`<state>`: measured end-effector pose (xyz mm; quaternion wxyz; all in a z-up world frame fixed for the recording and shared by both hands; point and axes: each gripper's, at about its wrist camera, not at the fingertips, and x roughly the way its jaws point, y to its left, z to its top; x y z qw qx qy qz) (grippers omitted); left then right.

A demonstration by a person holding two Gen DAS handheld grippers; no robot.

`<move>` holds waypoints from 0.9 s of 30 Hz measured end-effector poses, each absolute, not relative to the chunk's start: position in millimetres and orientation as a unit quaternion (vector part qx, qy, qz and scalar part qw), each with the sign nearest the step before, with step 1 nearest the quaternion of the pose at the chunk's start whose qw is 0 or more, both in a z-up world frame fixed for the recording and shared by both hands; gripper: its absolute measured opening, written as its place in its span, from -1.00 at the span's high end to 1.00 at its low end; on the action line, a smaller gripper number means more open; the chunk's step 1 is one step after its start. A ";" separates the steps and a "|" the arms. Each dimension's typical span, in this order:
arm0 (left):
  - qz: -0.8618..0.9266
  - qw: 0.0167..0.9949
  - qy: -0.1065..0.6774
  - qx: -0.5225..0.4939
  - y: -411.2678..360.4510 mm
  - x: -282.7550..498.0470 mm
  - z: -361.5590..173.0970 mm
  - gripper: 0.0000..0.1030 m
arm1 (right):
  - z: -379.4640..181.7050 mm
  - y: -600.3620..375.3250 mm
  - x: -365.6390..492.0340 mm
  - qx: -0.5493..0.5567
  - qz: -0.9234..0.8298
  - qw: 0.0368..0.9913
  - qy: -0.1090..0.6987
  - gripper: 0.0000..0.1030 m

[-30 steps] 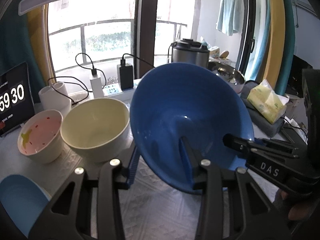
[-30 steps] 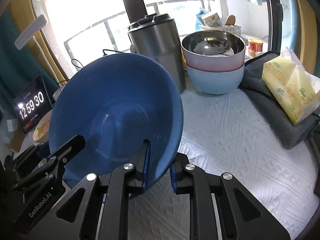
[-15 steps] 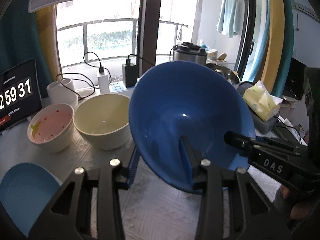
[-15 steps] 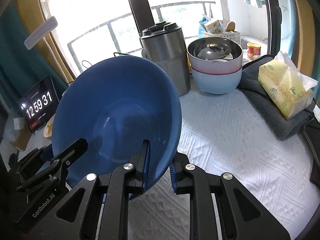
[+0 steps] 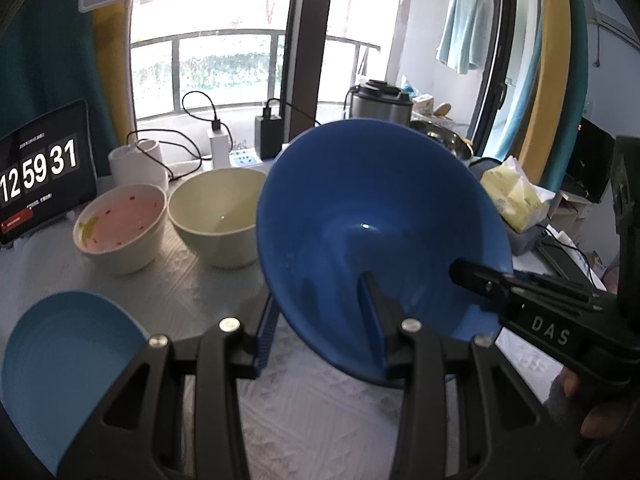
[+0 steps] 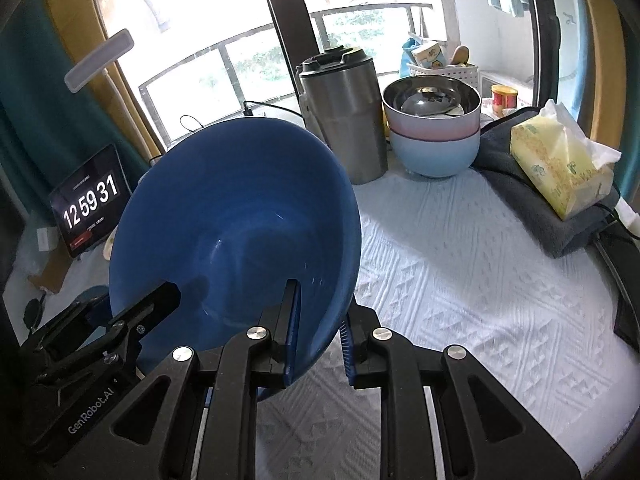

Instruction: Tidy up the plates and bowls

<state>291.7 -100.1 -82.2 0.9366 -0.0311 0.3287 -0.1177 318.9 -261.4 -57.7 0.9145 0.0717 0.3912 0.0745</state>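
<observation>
A dark blue bowl (image 5: 380,220) hangs tilted above the white tablecloth, held from two sides. My left gripper (image 5: 320,312) is shut on its near wall, one finger inside and one outside. My right gripper (image 6: 318,312) is shut on the bowl's (image 6: 236,220) right rim. Each gripper shows in the other's view: the right gripper (image 5: 520,292) from the right, the left gripper (image 6: 120,320) from the lower left. On the table stand a cream bowl (image 5: 218,216), a white bowl with a pink inside (image 5: 120,228) and a light blue dish (image 5: 68,364).
A stack of steel, pink and light blue bowls (image 6: 434,132) stands at the back beside a steel canister (image 6: 342,116). A tissue pack (image 6: 560,160) lies on a grey towel (image 6: 532,208) at the right. A clock tablet (image 5: 40,176), a white cup (image 5: 138,162) and chargers line the back left.
Both grippers have carried the dark blue bowl together a little up and away from the window side. The table bowls now look smaller and farther. Neither grip has changed.
</observation>
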 end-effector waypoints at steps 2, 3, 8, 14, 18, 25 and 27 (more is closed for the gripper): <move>-0.118 0.937 0.328 -0.031 -98.3 287.5 -81.8 0.22 | -57.4 -258.9 315.1 0.071 0.075 0.914 0.391 0.60; -0.118 0.937 0.328 -0.030 -97.5 285.4 -81.7 0.22 | -57.1 -257.7 312.4 0.070 0.075 0.914 0.391 0.60; -0.119 0.936 0.330 -0.032 -93.5 275.6 -82.4 0.22 | -56.8 -253.3 297.6 0.069 0.075 0.916 0.389 0.59; -0.118 0.934 0.335 -0.030 -86.3 260.9 -85.4 0.21 | -59.1 -248.2 285.9 0.070 0.073 0.915 0.390 0.58; -0.117 0.934 0.337 -0.028 -83.2 255.0 -86.7 0.21 | -62.2 -244.0 278.2 0.071 0.072 0.914 0.393 0.58; -0.117 0.933 0.340 -0.026 -75.3 243.5 -89.4 0.20 | -65.0 -236.1 265.9 0.071 0.071 0.912 0.398 0.58; -0.117 0.932 0.343 -0.023 -75.5 241.3 -90.4 0.20 | -64.8 -234.6 263.3 0.071 0.070 0.912 0.398 0.58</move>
